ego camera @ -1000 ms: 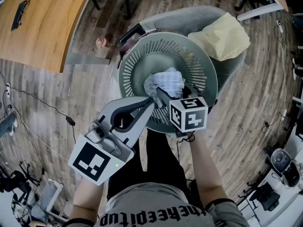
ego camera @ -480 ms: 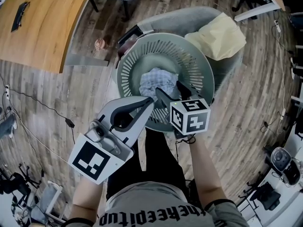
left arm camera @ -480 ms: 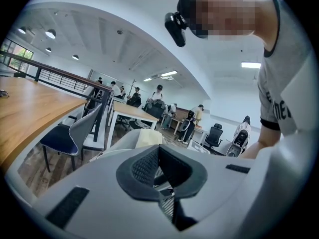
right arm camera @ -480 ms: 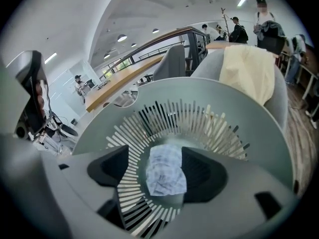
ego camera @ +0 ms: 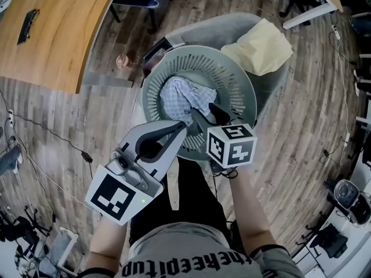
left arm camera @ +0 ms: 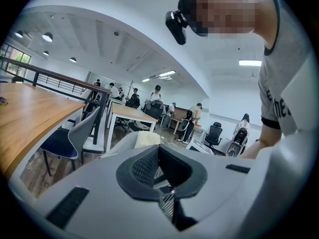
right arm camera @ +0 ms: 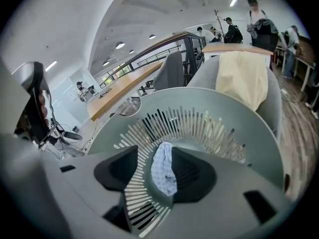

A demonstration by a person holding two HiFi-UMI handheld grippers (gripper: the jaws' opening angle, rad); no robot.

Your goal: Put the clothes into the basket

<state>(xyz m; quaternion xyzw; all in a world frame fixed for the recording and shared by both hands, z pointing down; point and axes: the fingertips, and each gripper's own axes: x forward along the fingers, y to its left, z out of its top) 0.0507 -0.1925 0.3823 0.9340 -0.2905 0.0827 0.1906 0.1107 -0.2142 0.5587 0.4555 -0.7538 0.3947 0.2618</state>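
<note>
Clothes meant one blue-checked cloth (ego camera: 177,97) inside the slotted basket (ego camera: 246,94). From the left stood a wooden counter (ego camera: 52,33), then the left gripper (ego camera: 185,125), fingers together on nothing. The right gripper (ego camera: 203,110) had fingers part-way apart, just closing, a strip of cloth between them unpinched. A cream cloth (ego camera: 258,48) lay on the grey armchair (ego camera: 214,25). Both grippers bore square markers (ego camera: 232,146). The shirt lettering (ego camera: 191,266) read unclearly.

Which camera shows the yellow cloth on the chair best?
Head view: the yellow cloth shows almost whole, draped on the chair. The right gripper view hides its lower edge behind the basket; the left gripper view catches only a corner.
</note>
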